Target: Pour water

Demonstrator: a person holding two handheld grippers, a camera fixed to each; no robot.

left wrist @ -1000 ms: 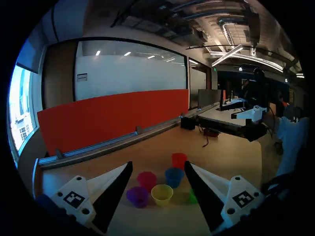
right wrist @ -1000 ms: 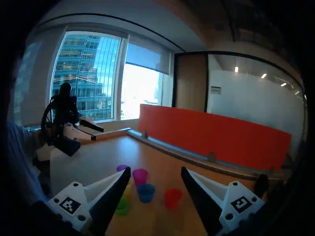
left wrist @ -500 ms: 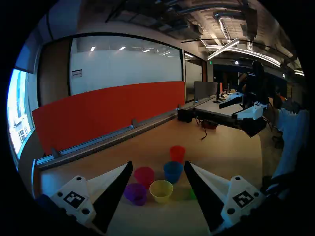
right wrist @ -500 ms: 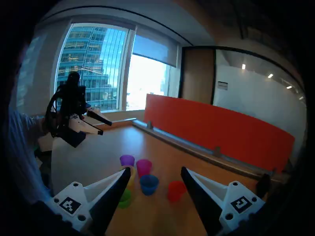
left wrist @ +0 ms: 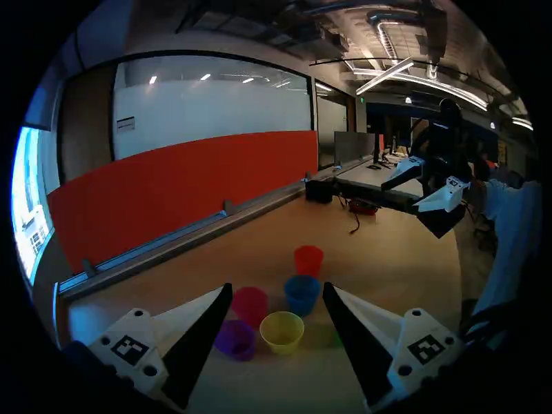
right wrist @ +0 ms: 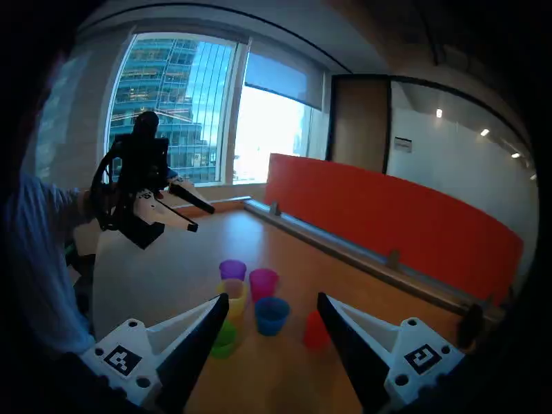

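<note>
Nearest, at 6 o'clock in the left gripper view: left claw (left wrist: 275,286), released, spread wide, gripping nothing, hanging above the table (left wrist: 393,269)

Likewise at 6 o'clock in the right gripper view: right claw (right wrist: 272,297), released, spread wide, empty

Just beyond the left claw, framed by its gap, six small cups clustered upright on the table, all apart from the claw: yellow cup (left wrist: 281,331) closest, purple cup (left wrist: 234,339) at its 9 o'clock, green cup (left wrist: 337,339) at its 3 o'clock and partly hidden by the claw. Behind these, pink cup (left wrist: 250,303) and blue cup (left wrist: 302,293) side by side. At 12 o'clock of the blue one, slightly apart, red cup (left wrist: 308,259). Cannot tell whether any cup holds water

Farther off, at 2 o'clock in the left gripper view, the right claw again, held up over the table by a person in a light sleeve (left wrist: 507,234)

Farthest, from 9 to 1 o'clock along the table's back edge, orange partition (left wrist: 186,186); in the right gripper view, at 11 o'clock, tall window (right wrist: 179,117)
</note>
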